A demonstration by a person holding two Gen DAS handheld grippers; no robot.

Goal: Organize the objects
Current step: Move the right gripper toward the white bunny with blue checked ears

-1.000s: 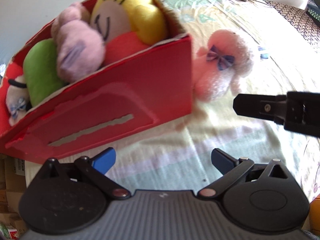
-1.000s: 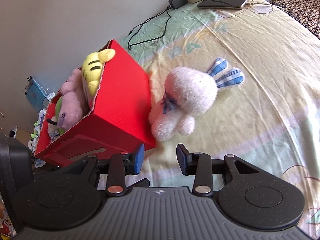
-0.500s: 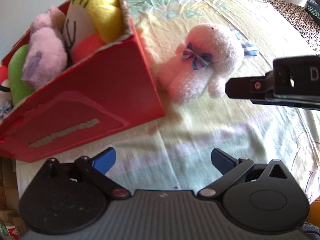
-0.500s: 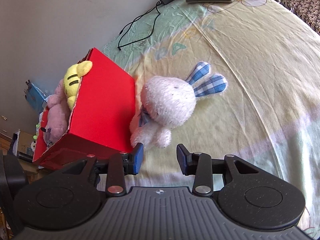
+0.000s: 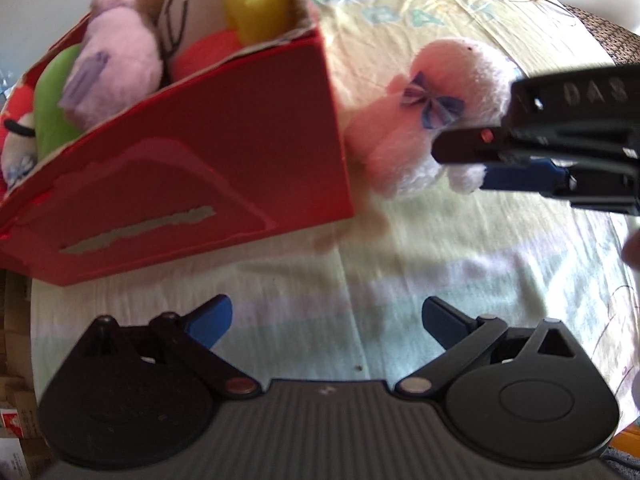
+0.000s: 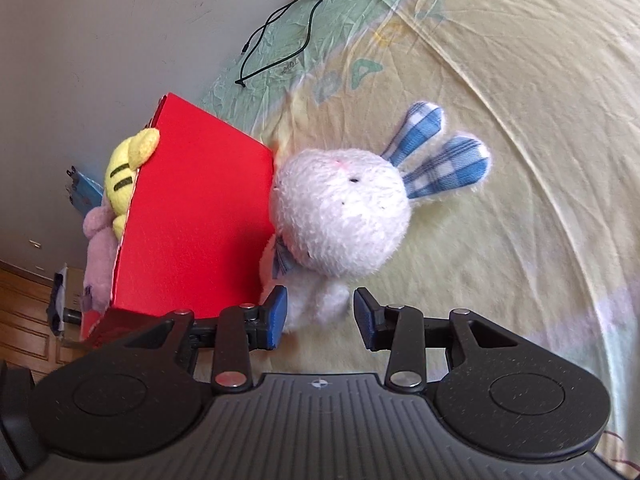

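Several plush toys (image 5: 120,56) fill the red box (image 5: 224,168) — rabbit (image 6: 340,216) outside.

A home bedroom: a patterned bedsheet (image 6: 520,80) (creased), a charger cable (image 6: 280,32), and plush toys (image 5: 120,52).

The left gripper (image 5: 326,320), black plastic with blue-padded fingertips, fills the bottom of its own view, jaws spread wide with nothing between them. The right gripper (image 6: 320,312), of the same black and blue build, sits at the lower centre of its view, jaws partly apart, pads not pressing anything. In the left view it enters from the right edge, pointing leftward.
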